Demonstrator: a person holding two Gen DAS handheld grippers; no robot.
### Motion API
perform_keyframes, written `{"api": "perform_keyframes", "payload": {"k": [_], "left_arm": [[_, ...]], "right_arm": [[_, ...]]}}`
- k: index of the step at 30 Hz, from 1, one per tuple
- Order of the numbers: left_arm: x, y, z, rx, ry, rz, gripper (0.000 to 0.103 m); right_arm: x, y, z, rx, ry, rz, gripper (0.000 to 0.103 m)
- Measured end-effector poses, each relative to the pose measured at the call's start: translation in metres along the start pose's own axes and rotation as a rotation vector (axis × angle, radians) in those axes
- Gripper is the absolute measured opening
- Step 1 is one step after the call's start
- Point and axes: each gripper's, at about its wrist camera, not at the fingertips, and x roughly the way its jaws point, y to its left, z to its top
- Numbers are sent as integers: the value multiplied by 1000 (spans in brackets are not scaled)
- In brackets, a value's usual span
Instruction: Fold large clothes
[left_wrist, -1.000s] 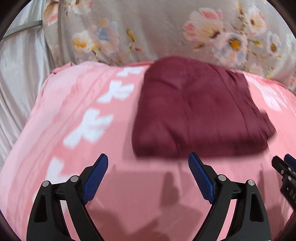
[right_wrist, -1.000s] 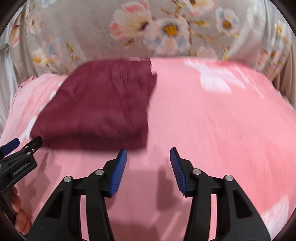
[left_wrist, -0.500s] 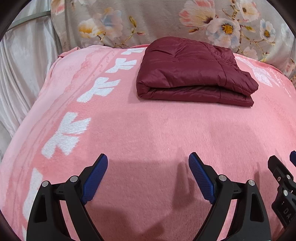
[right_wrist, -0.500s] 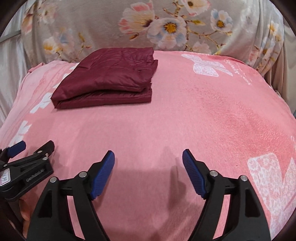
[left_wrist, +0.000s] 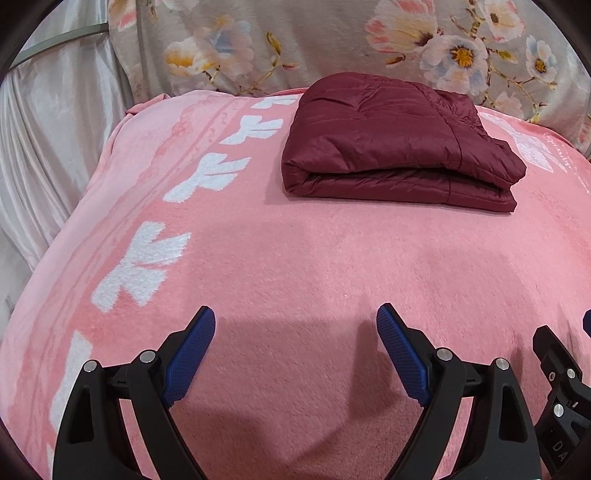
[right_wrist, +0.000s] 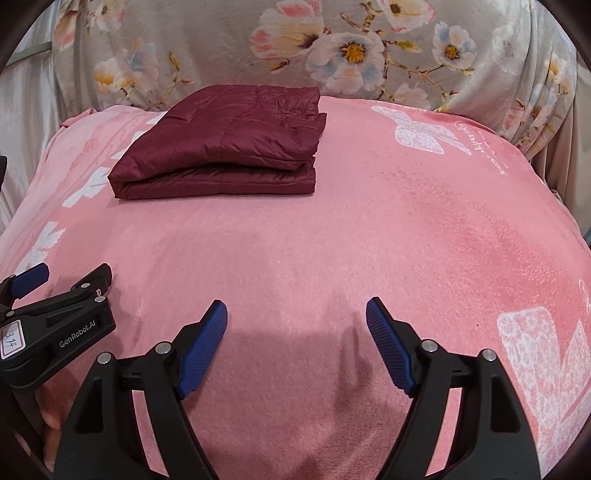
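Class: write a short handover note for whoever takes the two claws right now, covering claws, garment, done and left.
Left claw: open, empty, low over the pink blanket.
Right claw: open, empty, beside the left one.
Maroon padded jacket: folded into a compact stack, lying at the far side of the blanket near the floral cover, apart from both claws.
Done: the fold looks finished.
Left: no other garment in view; check for more.

"GenRobot.AI" on left gripper (right_wrist: 61, 295) body at 8 o'clock, white sticker (right_wrist: 9, 335) beside it reads "3.14", blanket (right_wrist: 332, 240) script illegible
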Motion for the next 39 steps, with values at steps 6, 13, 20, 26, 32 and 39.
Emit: {"api": "perform_keyframes", "payload": {"k": [6, 13, 20, 26, 32, 39], "left_arm": [[-1, -1, 0, 5, -8, 8, 87], [-8, -1, -1, 4, -40, 27, 87], [-11, -2, -1, 12, -46, 34, 87], [-11, -3, -1, 14, -47, 34, 87], [-11, -2, -1, 14, -49, 34, 87], [-12, -2, -1, 14, -48, 32, 87]], "right_arm": [[-1, -2, -1, 2, -3, 1, 75], [-2, -3, -1, -4, -8, -1, 75], [-2, -3, 0, -4, -8, 0, 75], [-2, -3, 0, -3, -9, -1, 75], [-2, -3, -1, -4, -9, -1, 75], [-2, -4, -1, -5, -9, 0, 75]]}}
